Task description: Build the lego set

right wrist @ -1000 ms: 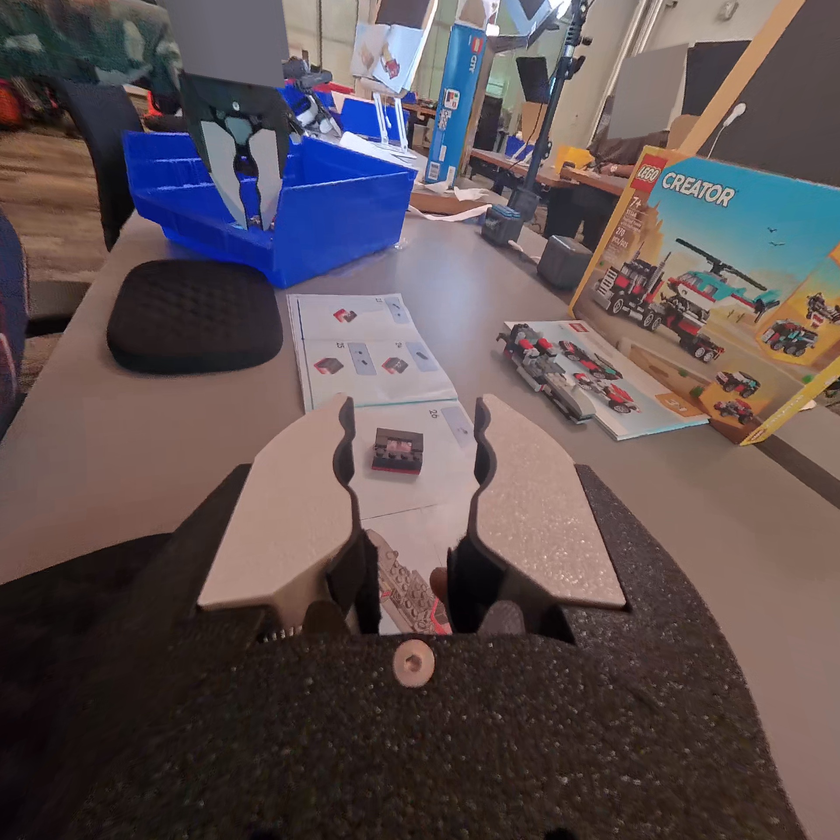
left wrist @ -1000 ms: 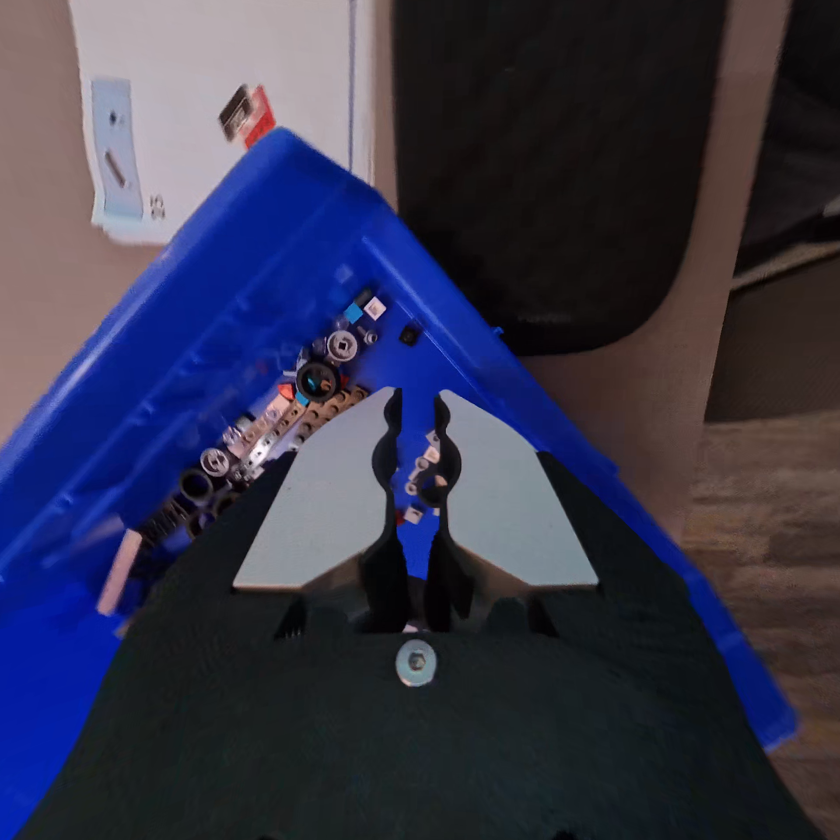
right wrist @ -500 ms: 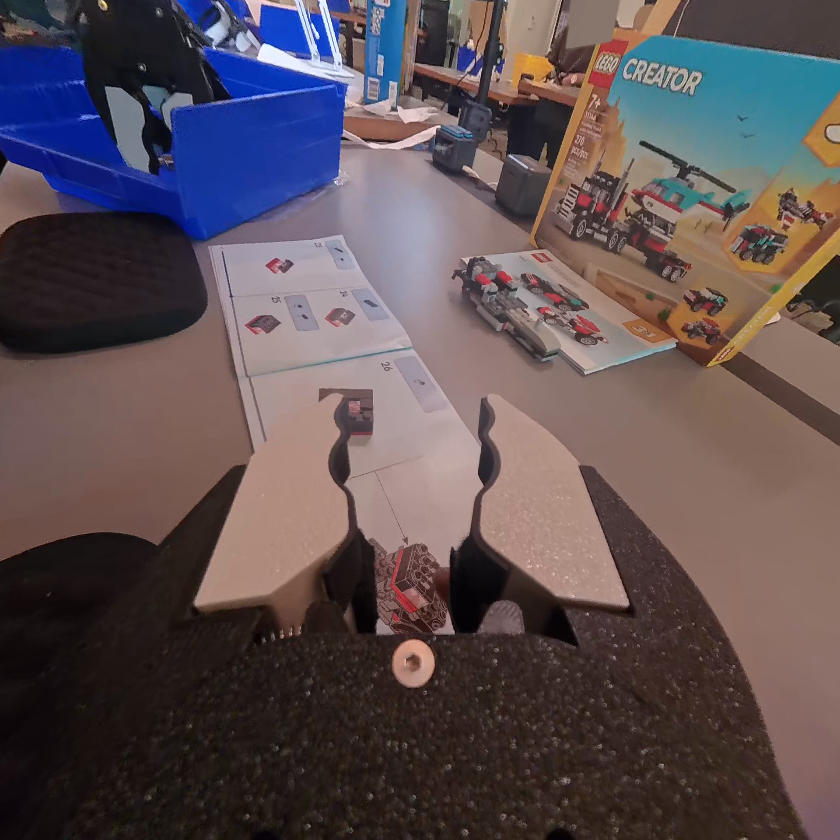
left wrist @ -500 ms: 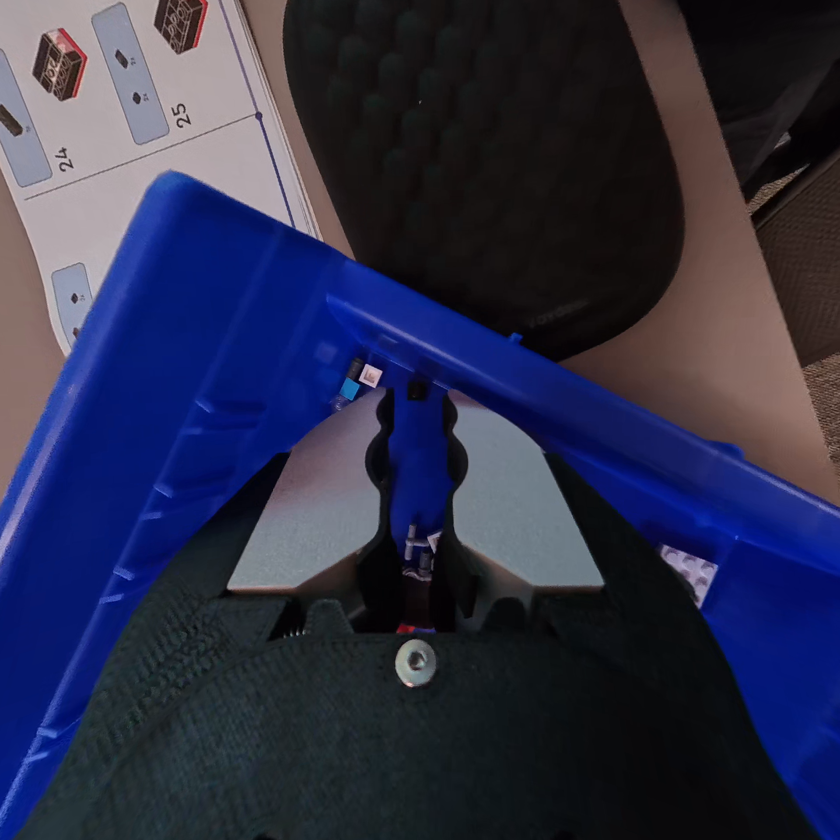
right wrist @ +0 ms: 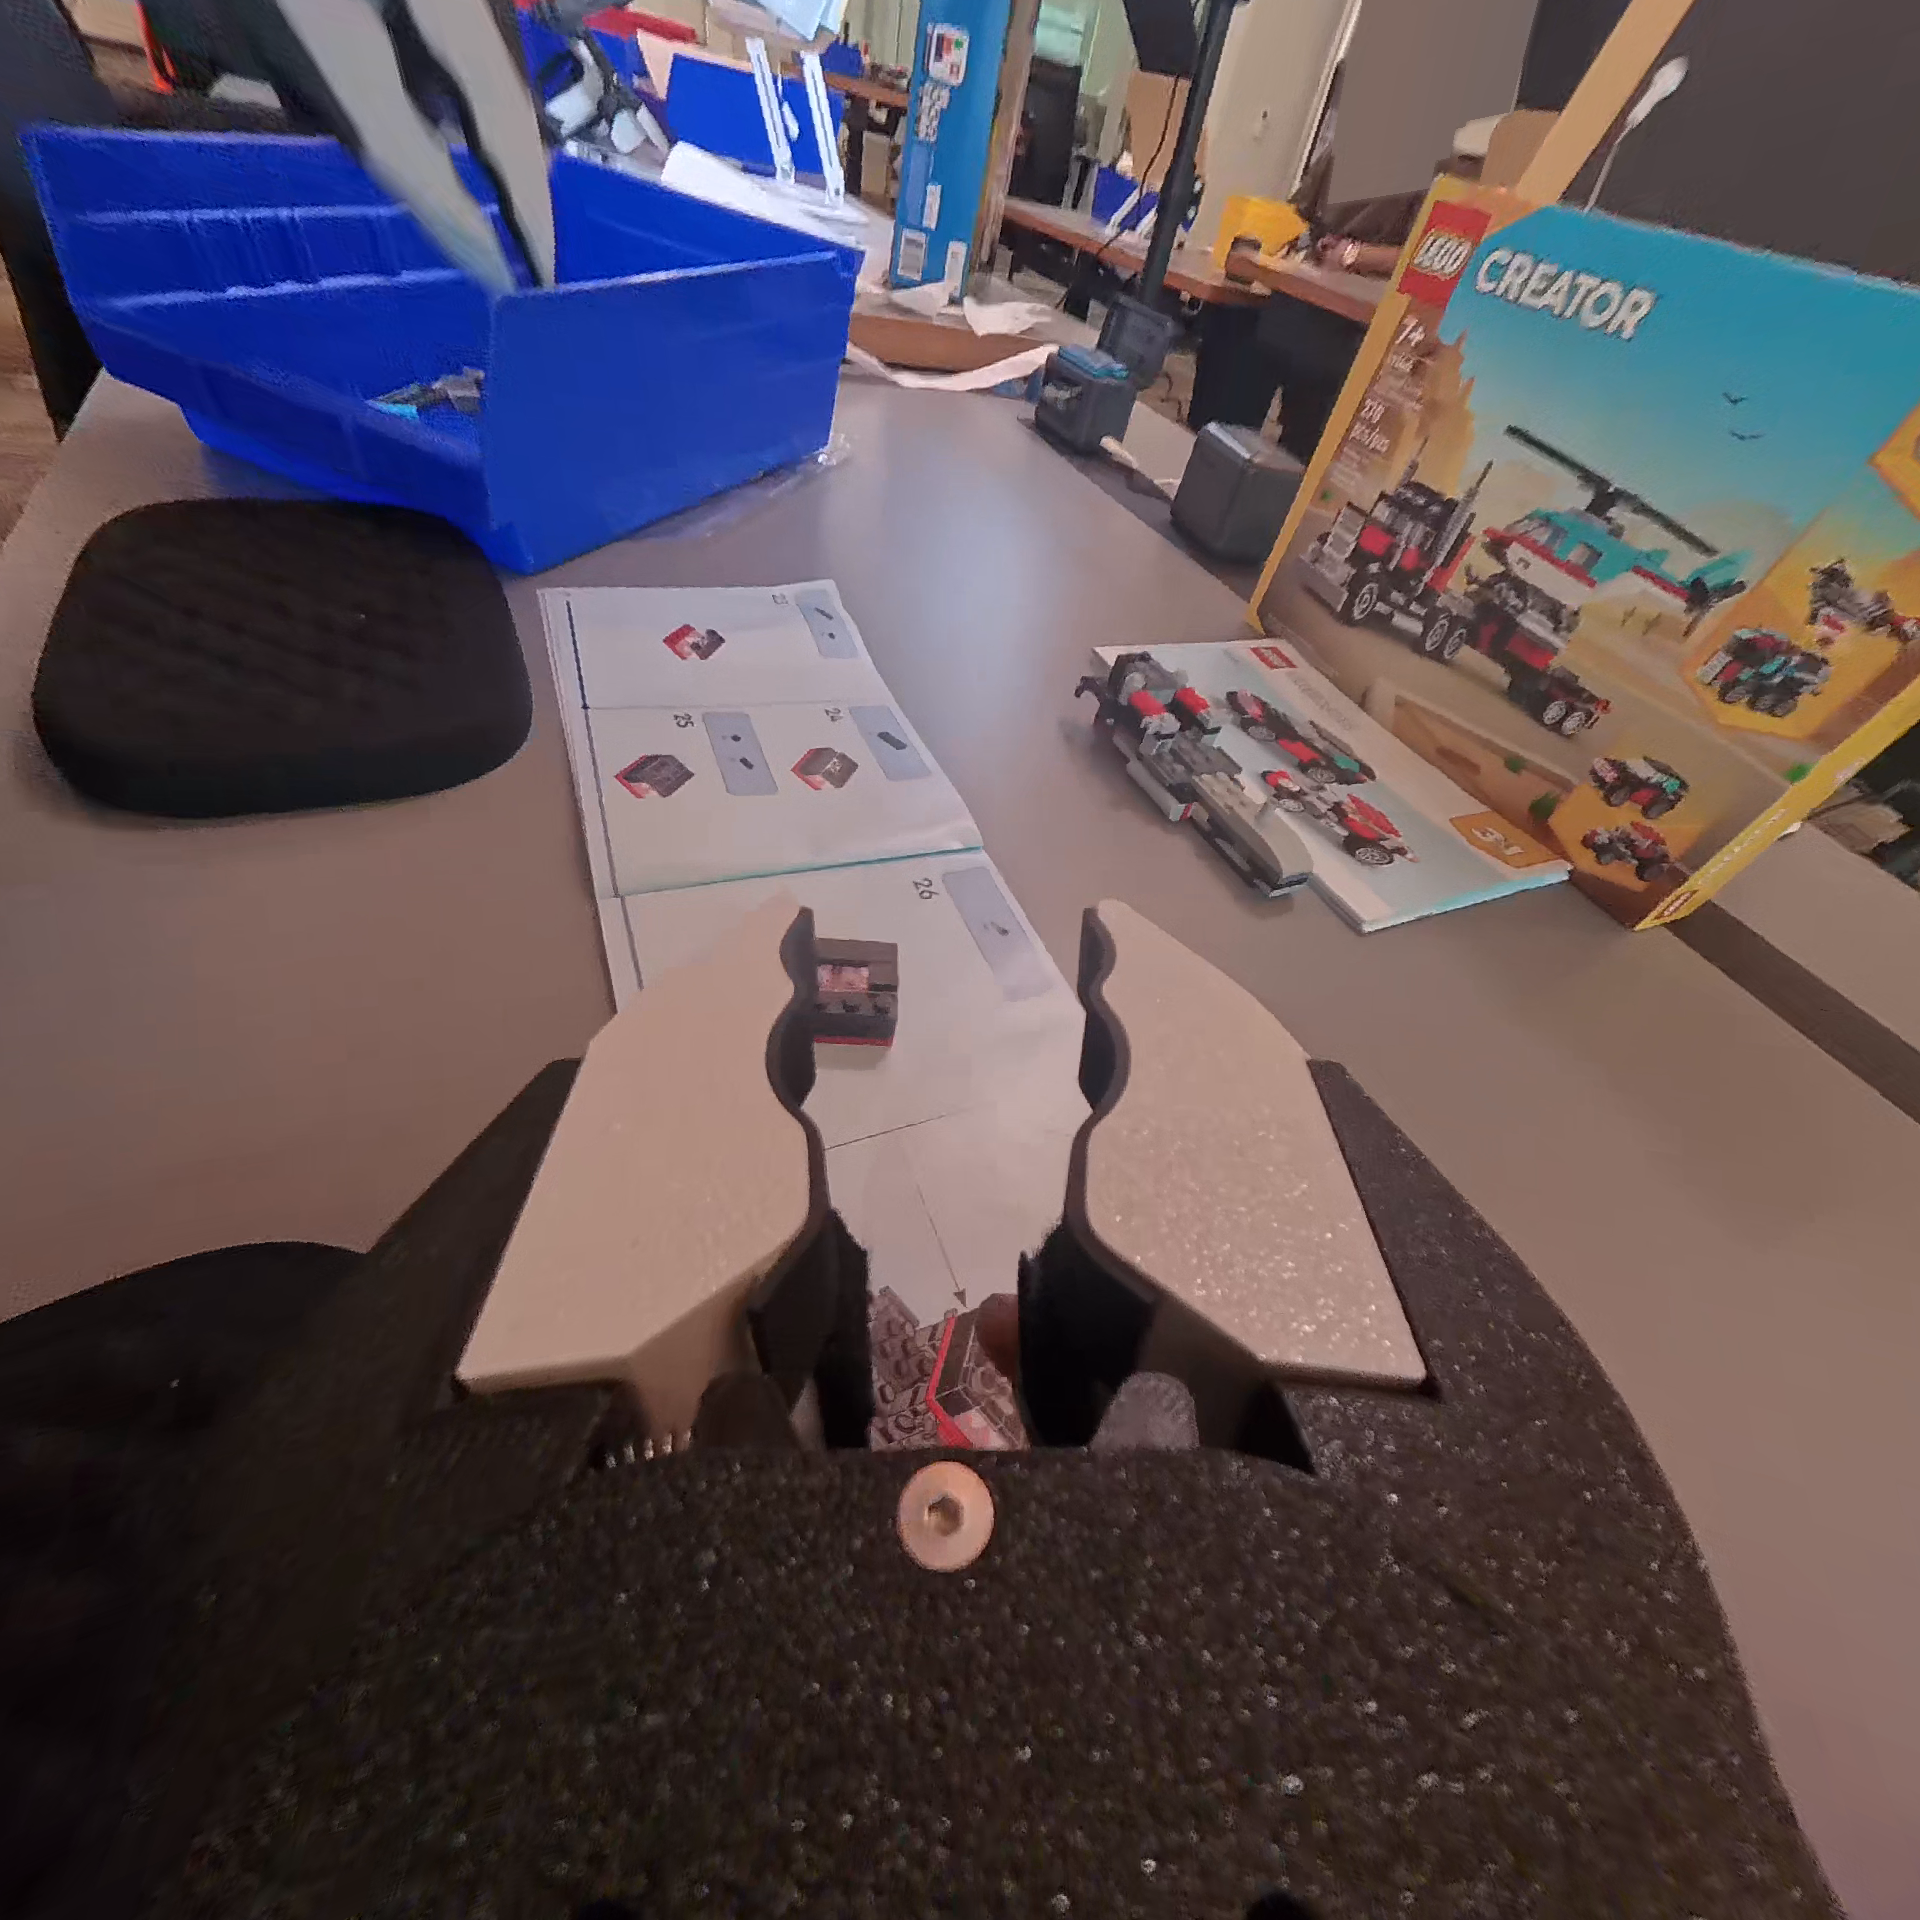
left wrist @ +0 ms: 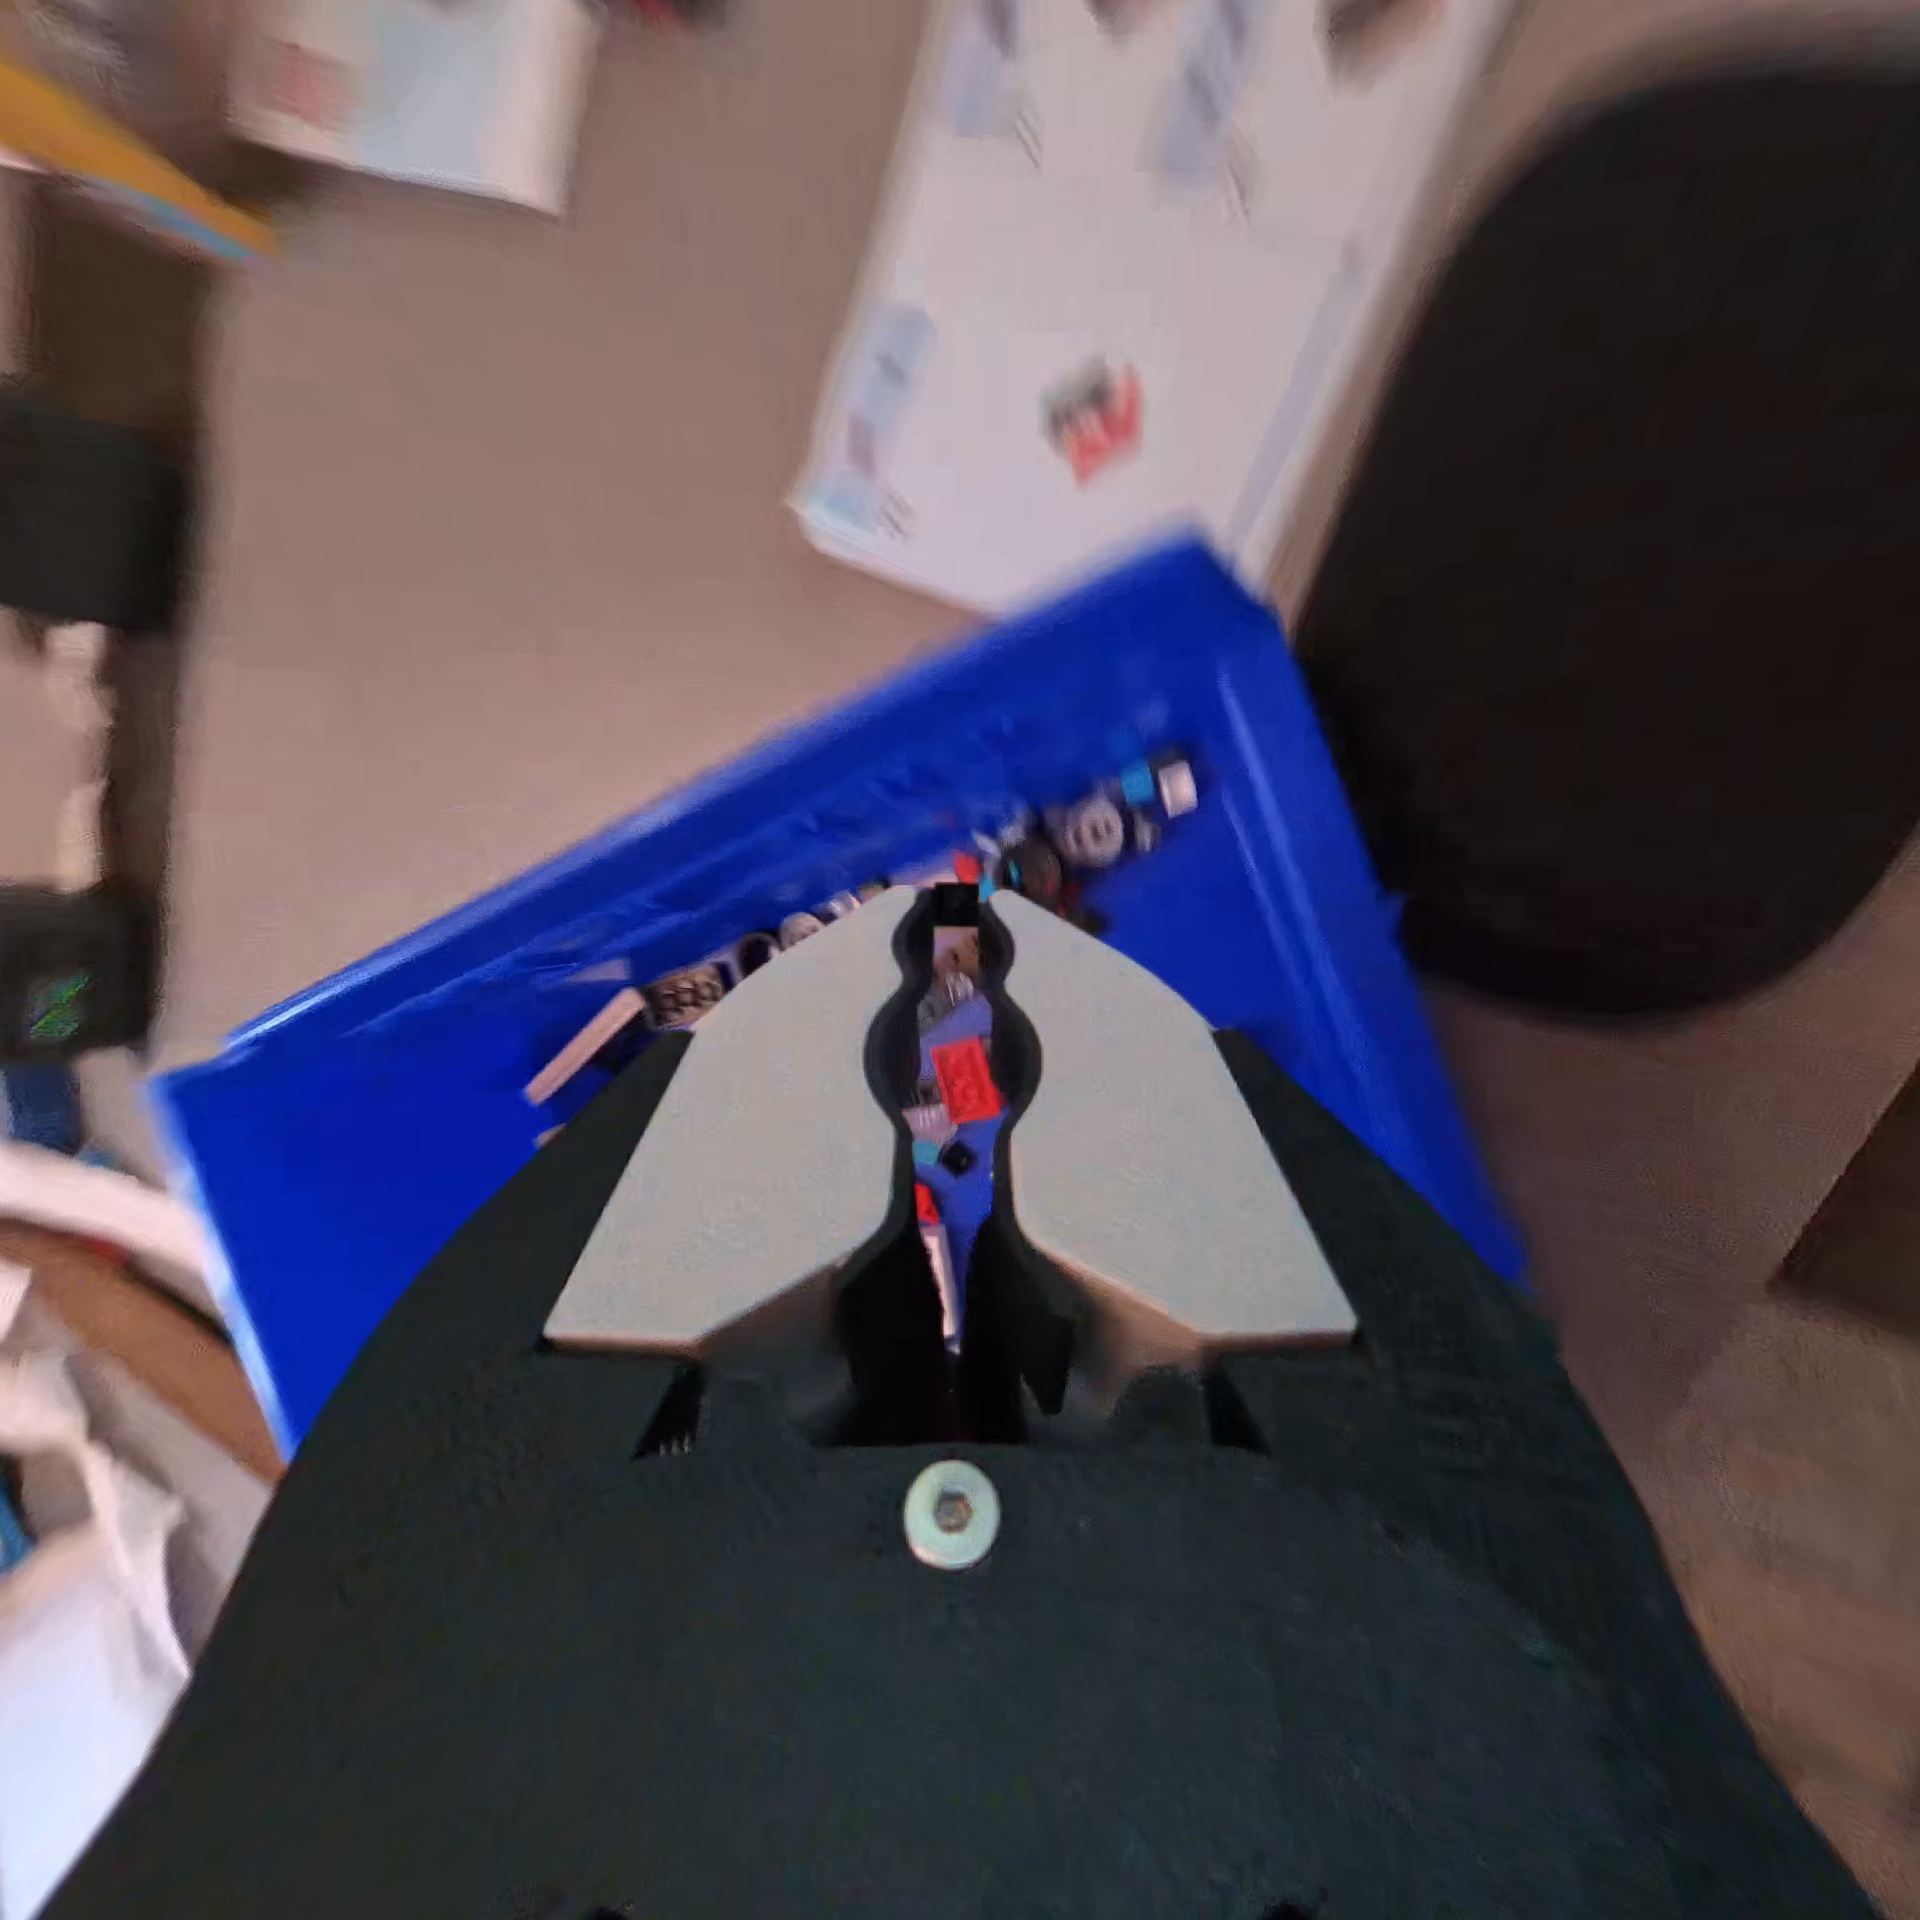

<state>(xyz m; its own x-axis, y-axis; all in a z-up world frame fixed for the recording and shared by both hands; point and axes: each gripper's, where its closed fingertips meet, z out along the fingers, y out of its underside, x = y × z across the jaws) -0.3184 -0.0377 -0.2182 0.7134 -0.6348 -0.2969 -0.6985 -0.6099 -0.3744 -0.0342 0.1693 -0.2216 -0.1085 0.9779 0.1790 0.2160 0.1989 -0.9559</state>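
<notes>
Left tool (left wrist: pixel 956 906) pinches a small black piece (left wrist: pixel 956 902) above the blue bin (left wrist: pixel 1299 935).
Right tool (right wrist: pixel 940 940) hangs with fingers apart over the open instruction booklet (right wrist: pixel 748 748) on the table (right wrist: pixel 1039 540); a small black-and-red assembly (right wrist: pixel 854 989) sits there.

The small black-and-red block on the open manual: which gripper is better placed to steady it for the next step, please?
Right. The right gripper hangs open just before the block, while the left gripper, shut on a small black piece, is over the blue bin.
</notes>
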